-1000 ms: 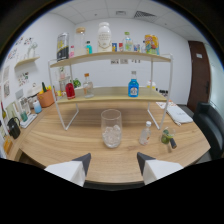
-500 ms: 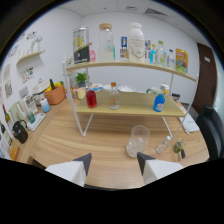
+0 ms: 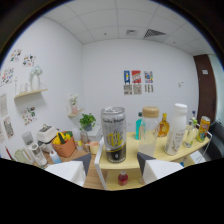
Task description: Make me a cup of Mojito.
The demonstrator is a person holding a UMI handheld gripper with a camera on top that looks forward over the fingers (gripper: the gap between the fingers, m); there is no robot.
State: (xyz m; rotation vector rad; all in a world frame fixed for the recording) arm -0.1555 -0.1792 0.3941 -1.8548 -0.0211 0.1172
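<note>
The can just beyond the gripper has a glossy metallic skin with printed yellow and black graphics; the gripper fingers look dark and matt. The shelf is pale, smooth wood with a matt finish. To the right, the jar is clear glass or plastic, the bottle opaque white.

White walls, posters, ceiling vent.
</note>
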